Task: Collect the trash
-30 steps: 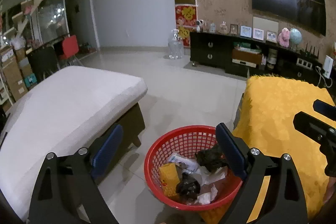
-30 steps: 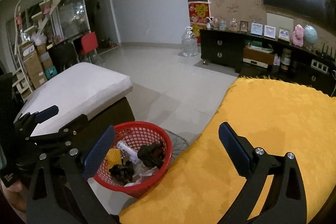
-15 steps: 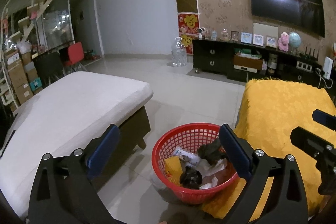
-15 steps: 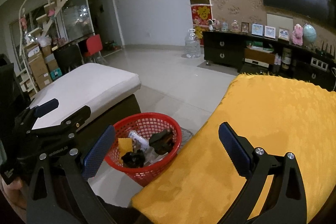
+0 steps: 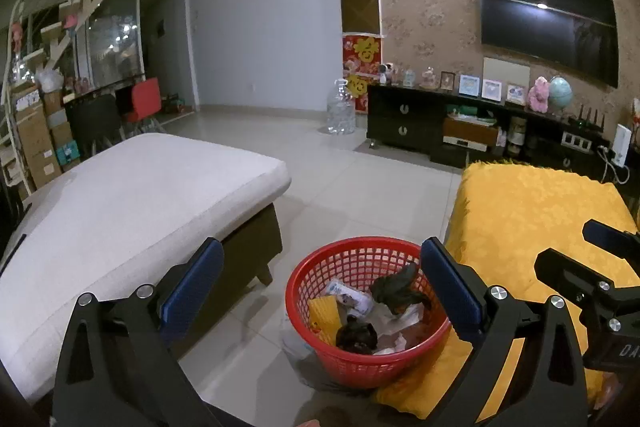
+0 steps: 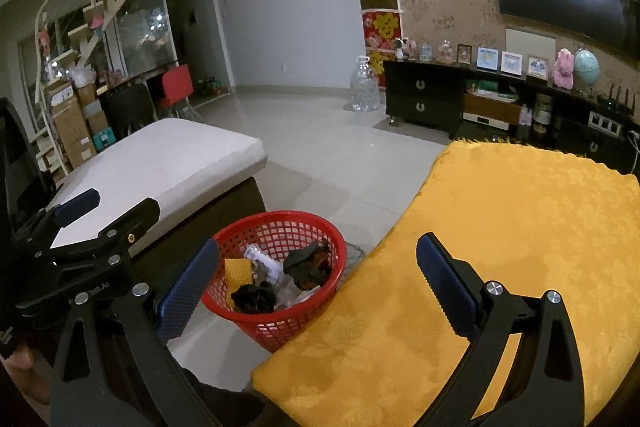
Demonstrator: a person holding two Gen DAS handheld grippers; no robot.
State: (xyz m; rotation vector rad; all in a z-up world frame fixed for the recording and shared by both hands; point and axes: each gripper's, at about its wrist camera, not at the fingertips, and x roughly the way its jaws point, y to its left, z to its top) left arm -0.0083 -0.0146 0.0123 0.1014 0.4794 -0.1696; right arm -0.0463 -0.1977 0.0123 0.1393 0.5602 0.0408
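A red plastic basket (image 5: 320,267) stands on the floor between a white cushion and a yellow-covered table; it also shows in the right wrist view (image 6: 316,223). It holds trash: a yellow piece (image 5: 324,311), white paper and wrappers (image 5: 352,301) and dark crumpled pieces (image 5: 394,293). My left gripper (image 5: 322,291) is open and empty, above and in front of the basket. My right gripper (image 6: 318,279) is open and empty, over the basket's right side and the table edge.
The yellow-covered table (image 6: 520,227) is at the right. A white cushioned ottoman (image 5: 120,195) is at the left. A black TV cabinet (image 5: 460,131) and a water jug (image 5: 340,111) stand on the far side of the tiled floor.
Both grippers have drawn back and up from the basket, which now sits farther off in both views. Both stay open and empty.
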